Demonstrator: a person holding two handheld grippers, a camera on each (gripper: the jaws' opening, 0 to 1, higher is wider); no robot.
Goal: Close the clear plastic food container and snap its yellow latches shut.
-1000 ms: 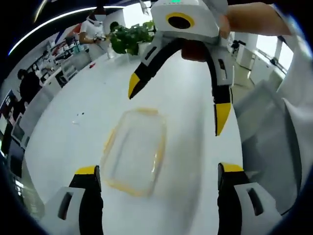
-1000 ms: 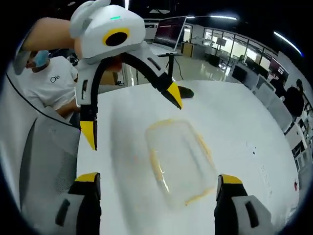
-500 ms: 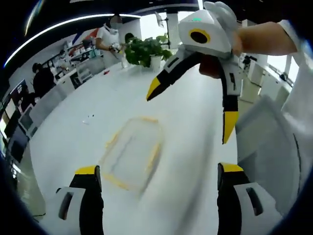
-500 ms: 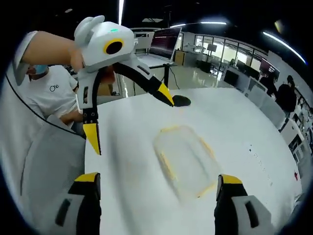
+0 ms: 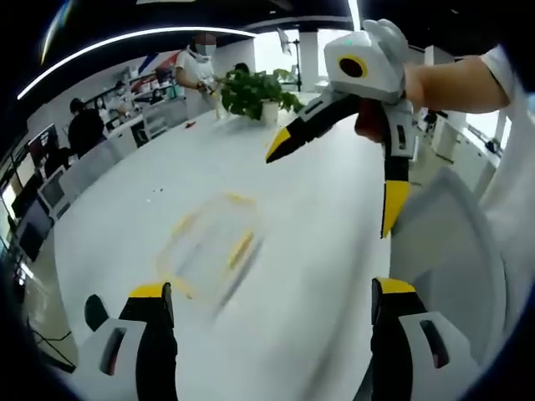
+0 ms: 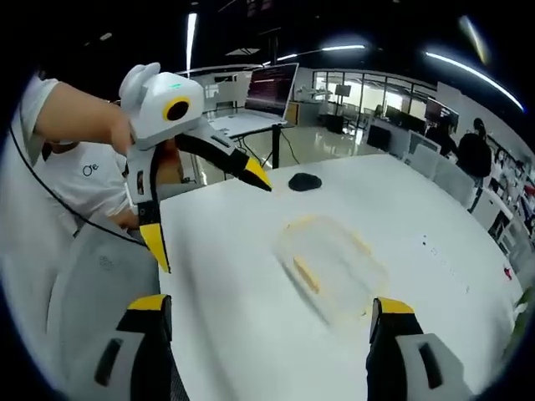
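Hovering above the white table (image 5: 334, 251), well clear of the clear plastic food container (image 5: 209, 246), with both tools lifted rather than working. Lay flat on the table ahead of and between the left gripper's (image 5: 269, 301) own fingers (image 5: 150, 292), blurred, with yellow latches (image 5: 241, 249) showing along its edges; could not tell whether the lid was fully seated or any latch snapped. Seen from the other side ahead of the right gripper (image 6: 267, 309), again between its fingertips (image 6: 391, 307) but well beyond them, one yellow latch (image 6: 306, 274) plain on the near long side. Held high and apart, probably to line up on the latches from opposite sides before coming down to press. Left gripper spread wide, nothing between its fingers and touching nothing; appeared also in the right gripper view, upper left, a hand (image 6: 117, 134) on it, tips splayed over the table edge. Right gripper likewise gaped wide and empty, in the left gripper view hanging from the upper right above the table beyond the container. Beyond the container lay a small dark object (image 6: 304, 180), and a potted plant (image 5: 255, 88) stood at the far edge; neither near any finger.
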